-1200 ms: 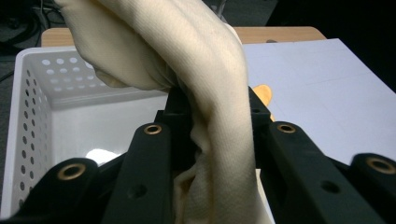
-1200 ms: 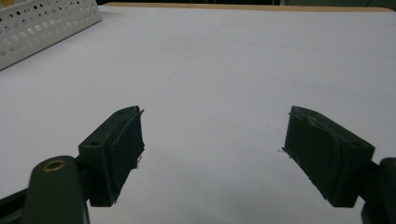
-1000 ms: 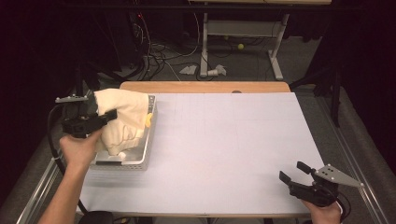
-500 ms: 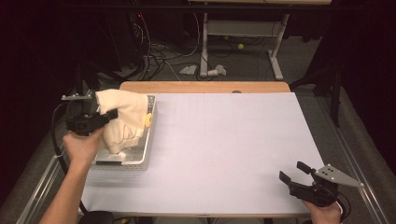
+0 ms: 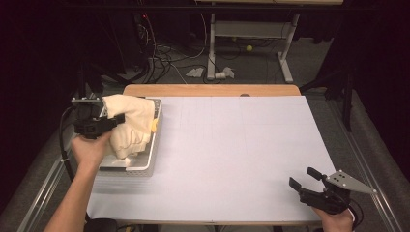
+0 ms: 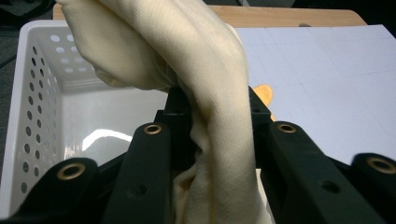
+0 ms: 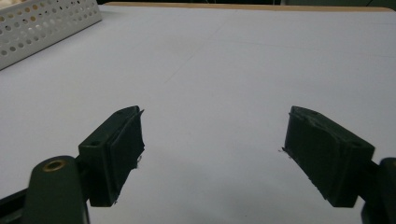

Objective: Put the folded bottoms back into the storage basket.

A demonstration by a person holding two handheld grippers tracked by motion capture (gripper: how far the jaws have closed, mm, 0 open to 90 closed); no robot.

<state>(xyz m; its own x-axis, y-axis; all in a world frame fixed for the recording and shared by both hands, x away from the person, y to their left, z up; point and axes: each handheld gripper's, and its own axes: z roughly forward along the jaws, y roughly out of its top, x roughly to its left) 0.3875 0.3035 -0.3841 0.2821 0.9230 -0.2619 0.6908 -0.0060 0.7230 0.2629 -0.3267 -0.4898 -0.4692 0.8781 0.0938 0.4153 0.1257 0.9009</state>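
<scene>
At the table's left edge, the left gripper (image 5: 117, 121) pinches a cream cloth (image 5: 129, 126) between its fingers, the fabric draped over a white perforated basket (image 5: 145, 166) — the hand has drifted slightly toward the table's far edge since a second ago, the cloth bunched as before. The right gripper (image 5: 303, 178) stays at the near right corner, fingers spread, nothing between them.

The desk (image 5: 232, 145) lies open across its middle, right and far side, giving free passage. At its left edge, the white basket (image 5: 151, 159) with the cream cloth (image 5: 130, 128) heaped over it blocks the way.
</scene>
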